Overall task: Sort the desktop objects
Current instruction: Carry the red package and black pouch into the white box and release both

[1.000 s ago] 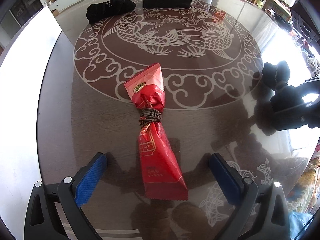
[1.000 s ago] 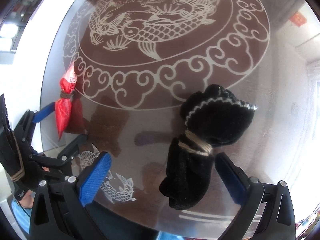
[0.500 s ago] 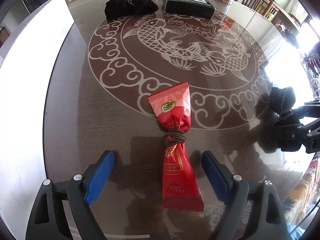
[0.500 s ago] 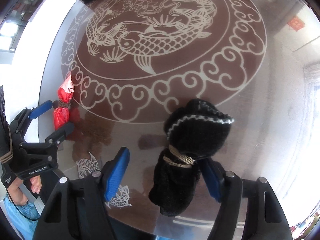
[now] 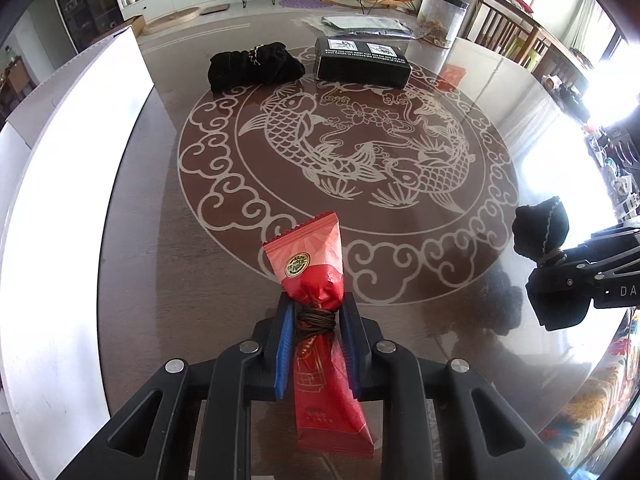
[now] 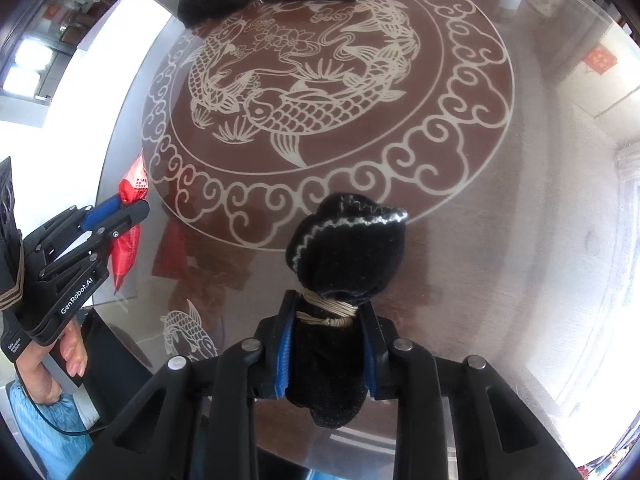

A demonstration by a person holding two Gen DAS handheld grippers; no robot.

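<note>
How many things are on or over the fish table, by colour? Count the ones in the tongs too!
Red: 1, the red packet tied with cord, held in the left tongs.
Black: 3, the black cloth bundle in the right tongs, another black bundle and a black box at the far side.
Clear: 1, a clear jar.
Total: 5

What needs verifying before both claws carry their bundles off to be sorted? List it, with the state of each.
1. Left claw shut on the red packet at its cord-tied waist: ok.
2. Right claw shut on the black sock bundle at its tie: ok.
3. Red packet clear of the table: cannot tell.
4. Sock bundle clear of the glass: cannot tell.
5. The two claws apart from each other: ok.
6. Far spot beside the other black bundle and black box free: cannot tell where the items go.
</note>
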